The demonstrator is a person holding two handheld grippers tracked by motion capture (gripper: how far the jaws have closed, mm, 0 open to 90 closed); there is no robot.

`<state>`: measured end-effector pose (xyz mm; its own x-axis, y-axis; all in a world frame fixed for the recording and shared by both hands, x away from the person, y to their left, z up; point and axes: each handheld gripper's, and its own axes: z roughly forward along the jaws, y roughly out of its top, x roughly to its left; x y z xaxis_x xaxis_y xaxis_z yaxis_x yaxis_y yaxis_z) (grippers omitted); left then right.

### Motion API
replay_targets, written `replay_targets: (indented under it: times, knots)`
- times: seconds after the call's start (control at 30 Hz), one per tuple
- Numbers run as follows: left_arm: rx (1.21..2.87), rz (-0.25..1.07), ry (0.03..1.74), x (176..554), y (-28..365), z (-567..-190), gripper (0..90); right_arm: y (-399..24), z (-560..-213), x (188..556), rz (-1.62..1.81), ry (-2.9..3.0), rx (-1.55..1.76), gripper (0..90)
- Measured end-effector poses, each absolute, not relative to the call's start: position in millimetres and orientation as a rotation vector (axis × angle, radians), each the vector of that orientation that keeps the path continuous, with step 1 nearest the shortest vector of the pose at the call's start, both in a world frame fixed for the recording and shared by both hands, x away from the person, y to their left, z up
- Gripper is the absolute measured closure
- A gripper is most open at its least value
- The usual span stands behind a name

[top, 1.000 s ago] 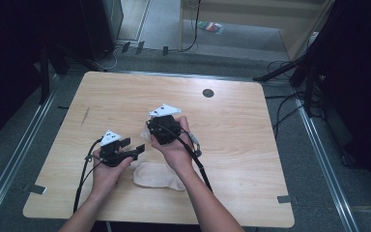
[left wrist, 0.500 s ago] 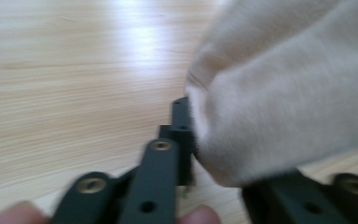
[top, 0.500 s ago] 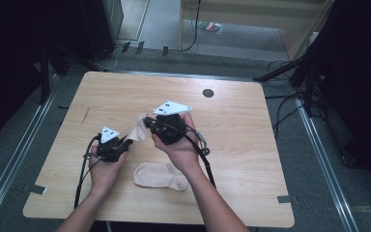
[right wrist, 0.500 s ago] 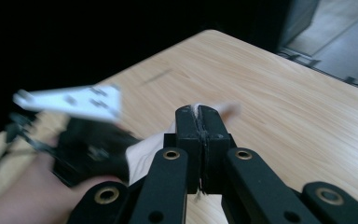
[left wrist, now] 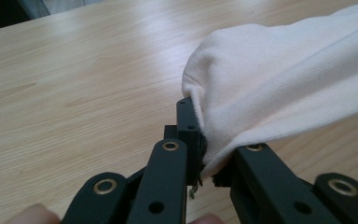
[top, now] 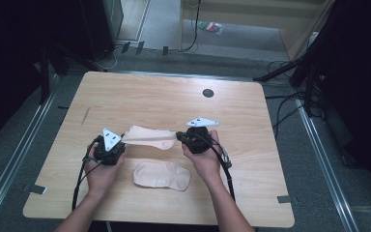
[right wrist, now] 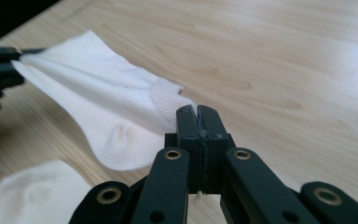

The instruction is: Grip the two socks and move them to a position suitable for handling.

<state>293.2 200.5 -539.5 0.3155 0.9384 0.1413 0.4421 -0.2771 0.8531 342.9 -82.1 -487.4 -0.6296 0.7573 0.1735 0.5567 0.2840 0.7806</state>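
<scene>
Above the worktop (top: 125, 96) middle, the left hand-held gripper (top: 121, 142) and right hand-held gripper (top: 179, 137) each pinch an end of one sock (top: 149, 137), stretched taut. Second sock (top: 162, 175) lies flat toward the near edge; pairing probably not yet done.

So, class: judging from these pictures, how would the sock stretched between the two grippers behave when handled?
Probably floppy: the sock sags between the left gripper and right gripper. Likely light, since thin edge pinches hold it up. Its knit looks grippy, so unlikely to slip.
</scene>
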Motion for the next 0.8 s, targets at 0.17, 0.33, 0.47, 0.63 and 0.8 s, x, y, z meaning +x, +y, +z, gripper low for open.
replay_targets:
  times: [0.17,0.33,0.47,0.63,0.8]
  knots:
    - [1.911,0.889,1.193,291.0,194.1,-541.8,84.4,-88.8,-503.5,350.5,1.23,2.341,1.232,90.0]
    - [1.931,0.856,1.203,291.3,193.9,-545.9,82.7,-91.0,-508.3,354.5,1.186,2.346,1.223,90.0]
    - [1.95,0.835,1.228,290.8,195.0,-550.1,79.3,-93.3,-514.3,357.9,1.147,2.354,1.233,90.0]
    - [1.899,0.792,1.294,290.7,206.8,-549.9,80.4,-103.2,-526.4,365.2,1.066,2.352,1.242,89.9]
    - [1.823,0.727,1.349,293.4,216.9,-549.3,73.7,-115.6,-529.9,371.7,1.024,2.259,1.282,66.0]
